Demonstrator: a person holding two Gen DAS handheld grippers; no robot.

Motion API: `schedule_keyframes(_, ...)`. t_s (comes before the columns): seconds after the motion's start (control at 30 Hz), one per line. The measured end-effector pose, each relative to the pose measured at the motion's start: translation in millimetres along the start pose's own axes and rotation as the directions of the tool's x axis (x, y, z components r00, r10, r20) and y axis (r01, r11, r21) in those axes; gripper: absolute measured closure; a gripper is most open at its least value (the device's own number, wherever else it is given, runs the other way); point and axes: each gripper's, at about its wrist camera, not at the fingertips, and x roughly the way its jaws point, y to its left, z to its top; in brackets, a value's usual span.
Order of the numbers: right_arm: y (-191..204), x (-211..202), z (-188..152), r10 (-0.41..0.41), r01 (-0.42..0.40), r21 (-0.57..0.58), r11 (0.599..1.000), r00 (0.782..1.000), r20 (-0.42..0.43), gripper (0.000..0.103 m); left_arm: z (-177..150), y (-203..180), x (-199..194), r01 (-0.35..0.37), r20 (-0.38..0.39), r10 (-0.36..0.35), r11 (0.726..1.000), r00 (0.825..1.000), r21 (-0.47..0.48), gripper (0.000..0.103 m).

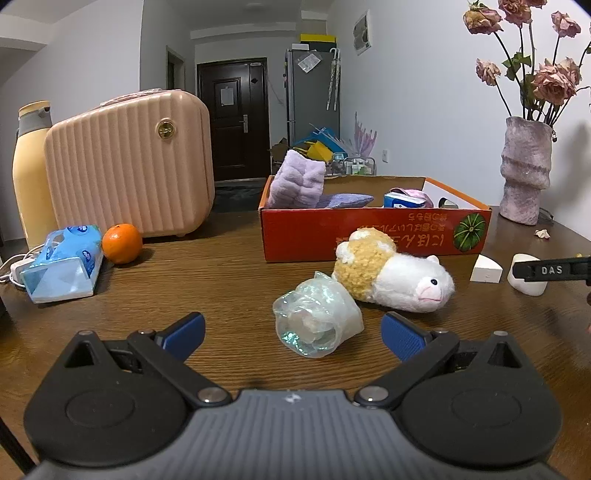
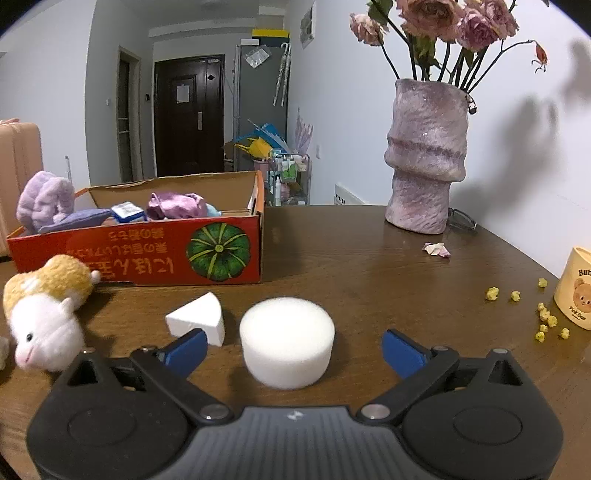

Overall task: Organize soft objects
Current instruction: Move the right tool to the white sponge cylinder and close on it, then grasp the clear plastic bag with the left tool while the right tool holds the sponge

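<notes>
Nearest the lens we find the right gripper [image 2: 293, 349], jaws wide apart, with the round white sponge [image 2: 287, 341] standing on the wooden table [image 2: 369, 280] between the blue pads, neither pad touching it. We record the left gripper [image 1: 293, 332] likewise spread open, the crumpled clear film bundle [image 1: 317, 319] lying between its fingers and untouched.

By size, we note first the pink ribbed case [image 1: 129, 162] at the table's far left, its contents unseen. Next comes the red cardboard box [image 2: 147, 251], open-topped and printed with a green pumpkin. Inside we count a lavender plush cloth [image 2: 44, 199] rising above the left wall, a flat purple pad [image 2: 77, 219], a small blue-and-white carton [image 2: 127, 212] and a crumpled pink-purple cloth [image 2: 177, 205].

The mauve vase [image 2: 424, 158] holds dried roses [image 2: 443, 18]. Outside the box lie the plush hamster [image 2: 44, 314], just before its front wall, and the white wedge sponge [image 2: 199, 319], beside the round one.
</notes>
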Motion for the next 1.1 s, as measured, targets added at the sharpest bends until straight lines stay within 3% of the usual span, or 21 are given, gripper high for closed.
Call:
schedule_keyframes(0.27,-2,21,8,0.006,-0.005,0.017,1.0,0.999,-0.036,0.013,2,-4,6,-0.006,-0.006,0.006,1.0,1.0,-0.006,0.0)
schedule_keyframes(0.43,-2,32,12,0.011,-0.01,0.02,1.0,0.998,-0.058,0.027,4,-6,9,-0.011,-0.009,0.011,1.0,1.0,-0.008,0.0)
schedule_keyframes(0.57,-3,40,14,0.021,-0.019,0.03,0.999,0.996,-0.09,0.045,5,-7,12,-0.018,-0.009,0.018,1.0,1.0,-0.012,0.0)
schedule_keyframes(1.1,-5,41,14,0.023,-0.019,0.05,0.999,0.996,-0.088,0.049,7,-6,17,-0.039,-0.009,0.038,0.999,0.999,-0.023,0.0)
